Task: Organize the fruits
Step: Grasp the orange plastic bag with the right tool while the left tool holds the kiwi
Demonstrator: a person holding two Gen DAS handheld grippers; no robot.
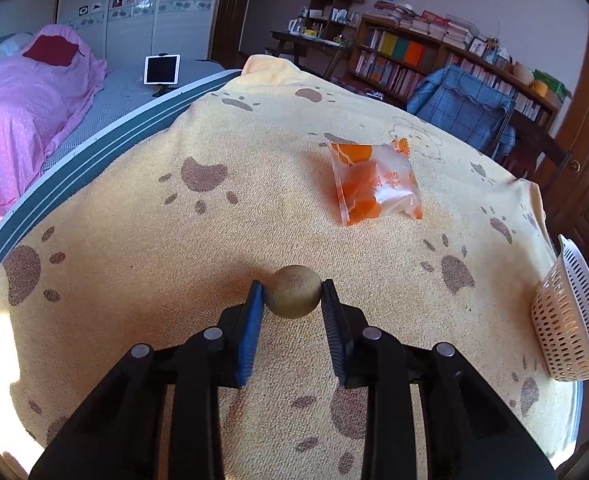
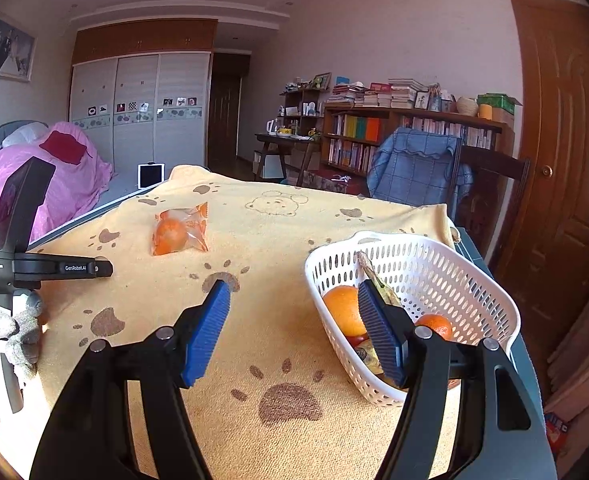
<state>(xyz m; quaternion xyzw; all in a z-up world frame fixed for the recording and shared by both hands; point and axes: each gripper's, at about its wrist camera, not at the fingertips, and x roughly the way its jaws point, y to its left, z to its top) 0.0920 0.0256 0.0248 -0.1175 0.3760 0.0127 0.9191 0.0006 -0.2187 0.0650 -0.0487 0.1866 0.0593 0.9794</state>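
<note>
So on the left, the left hand-held gripper [image 1: 292, 292] is clamped on the kiwi [image 1: 293, 290], low on the towel-covered surface [image 1: 134, 240]. The basket [image 2: 446, 276] sits off to its right, so I'd guess the carry goes that way. The bagged orange [image 1: 374, 182] lies further out, mid-towel. The right hand-held gripper [image 2: 294, 308] is open and empty, right beside the basket, so it's nearer.

Bedroom: pink-covered bed [image 2: 34, 184], white wardrobe [image 2: 140, 114], crammed bookshelf [image 2: 406, 132] (books stacked on top), brown door [image 2: 562, 152].
</note>
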